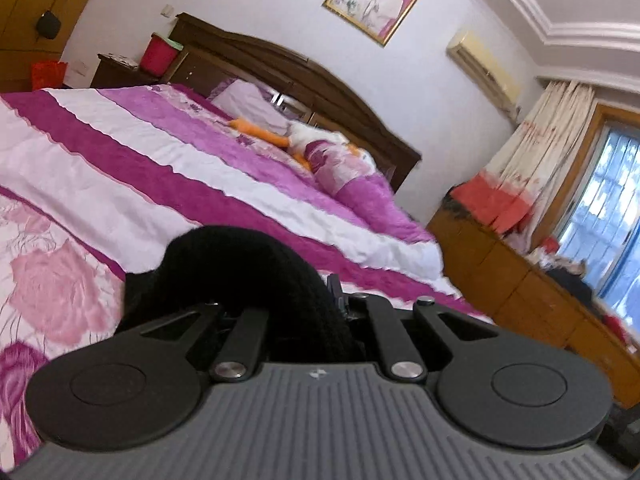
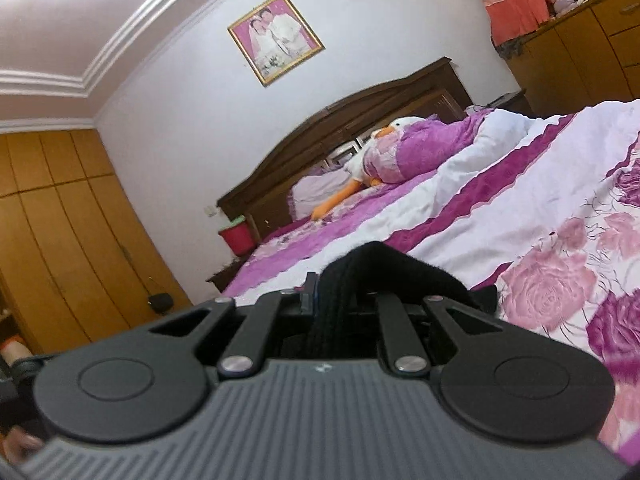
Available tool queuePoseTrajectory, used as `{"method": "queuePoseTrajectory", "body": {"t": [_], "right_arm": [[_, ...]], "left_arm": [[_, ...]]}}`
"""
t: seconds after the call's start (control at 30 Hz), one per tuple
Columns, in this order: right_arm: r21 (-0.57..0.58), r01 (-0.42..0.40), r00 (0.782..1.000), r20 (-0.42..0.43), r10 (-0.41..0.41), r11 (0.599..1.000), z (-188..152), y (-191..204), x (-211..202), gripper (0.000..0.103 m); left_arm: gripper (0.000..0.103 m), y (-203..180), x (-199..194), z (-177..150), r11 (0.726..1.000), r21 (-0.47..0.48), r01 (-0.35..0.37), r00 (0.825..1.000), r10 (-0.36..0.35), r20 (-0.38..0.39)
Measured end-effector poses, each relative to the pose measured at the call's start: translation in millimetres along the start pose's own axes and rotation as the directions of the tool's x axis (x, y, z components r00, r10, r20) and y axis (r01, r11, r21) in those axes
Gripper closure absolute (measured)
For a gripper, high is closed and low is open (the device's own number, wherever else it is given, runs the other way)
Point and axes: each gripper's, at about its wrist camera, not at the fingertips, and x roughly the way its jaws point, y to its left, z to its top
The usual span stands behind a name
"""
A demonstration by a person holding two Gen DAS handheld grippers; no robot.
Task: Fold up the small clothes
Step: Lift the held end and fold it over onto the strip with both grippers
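Note:
A black knitted garment (image 1: 244, 264) is bunched between the fingers of my left gripper (image 1: 296, 308), which is shut on it and raised over the bed. The cloth bulges up and hides the fingertips. In the right wrist view another part of the black knitted garment (image 2: 372, 272) is pinched in my right gripper (image 2: 340, 300), also shut on it, with the fabric draped over the fingers and hanging to the right. Both grippers point nearly level across the pink and purple floral bedspread (image 1: 132, 168).
The bed has a dark wooden headboard (image 1: 304, 76) and a plush duck (image 1: 320, 140) lying among pillows. A wooden dresser (image 1: 532, 292) stands beside the bed near the window. A wooden wardrobe (image 2: 68, 240) and a red bucket (image 2: 236, 238) are on the other side.

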Motion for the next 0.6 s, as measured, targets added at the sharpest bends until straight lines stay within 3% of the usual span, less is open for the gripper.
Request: {"method": "queuePoseTrajectory", "body": {"t": [0.33,0.5,0.6], "right_arm": [[-0.073,0.059,0.997,-0.041,-0.062,0.996,-7.3,-16.0,71.8,0.091],[-0.11,0.103,0.989,-0.095,-0.114,0.989,-19.5,-27.9,106.5,0.091],[-0.153,0.152,0.973,-0.148,-0.175,0.977,-31.2,-37.0,127.8,0.09]], "left_arm": [[0.094,23.9,106.5,5.3,0.992,0.068,-0.108,0.99,0.114,-0.082],[0.094,48.7,161.3,-10.1,0.984,0.056,-0.169,0.974,0.176,-0.145],[0.094,67.3,187.5,-22.8,0.978,0.033,-0.206,0.96,0.209,-0.189]]}}
